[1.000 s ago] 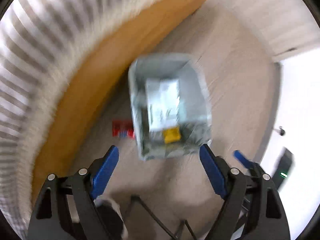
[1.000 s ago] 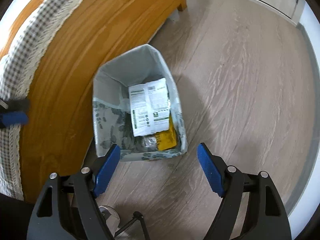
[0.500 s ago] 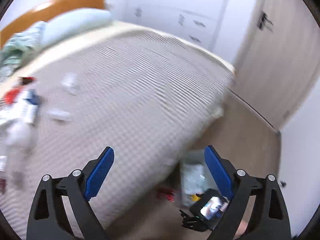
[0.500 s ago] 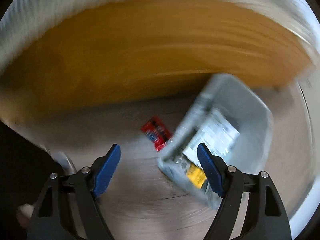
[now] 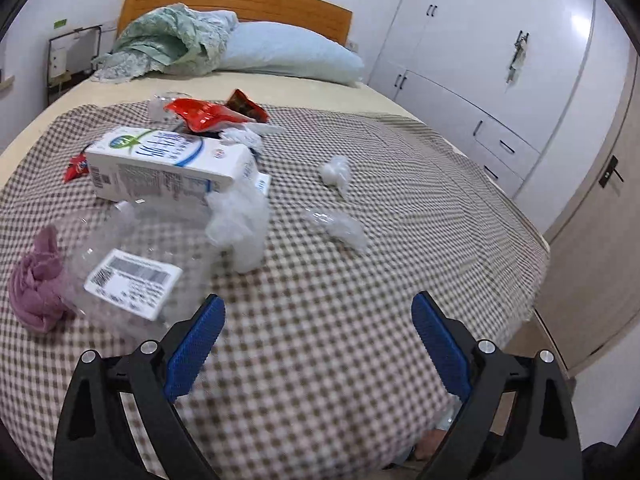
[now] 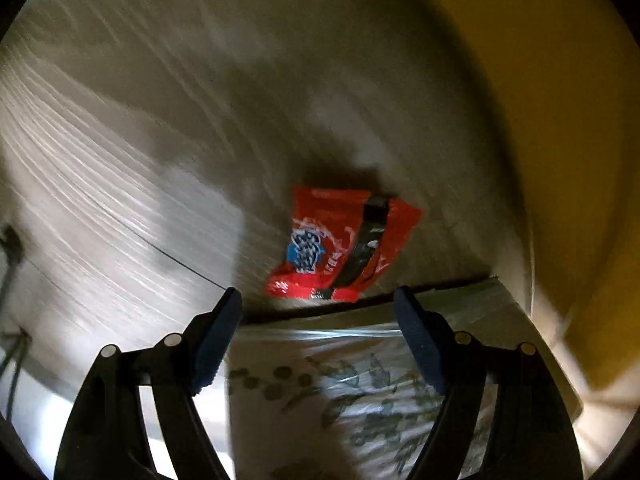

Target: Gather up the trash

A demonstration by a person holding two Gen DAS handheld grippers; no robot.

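Trash is seen strewn over the checked bedspread in the left wrist view, where a second ago a patterned bin on the wood floor filled the frame. The left tongs are held wide apart above the cloth, with nothing between the blue pads. At ten o'clock from them a clear plastic container bearing a white barcode label is found, and a purple cloth is bunched at nine o'clock, just beside it. Further off, towards eleven o'clock, a white milk carton is laid on its side, with a red snack wrapper beyond it. Crumpled clear plastic is piled at twelve o'clock, touching the carton's near corner. A smaller white wad is seen apart at one o'clock.

In the right wrist view the bin's inside, shown a second ago with a white packet in it, is no longer shown; only the bin, with its leaf-patterned wall, is seen between the arms of the right tongs. The jaws of these tongs are closing, yet nothing is gripped between them. A red wrapper is seen flat on the floor at twelve o'clock, just beyond the bin's edge, crossed by a dark strip that cannot be identified.
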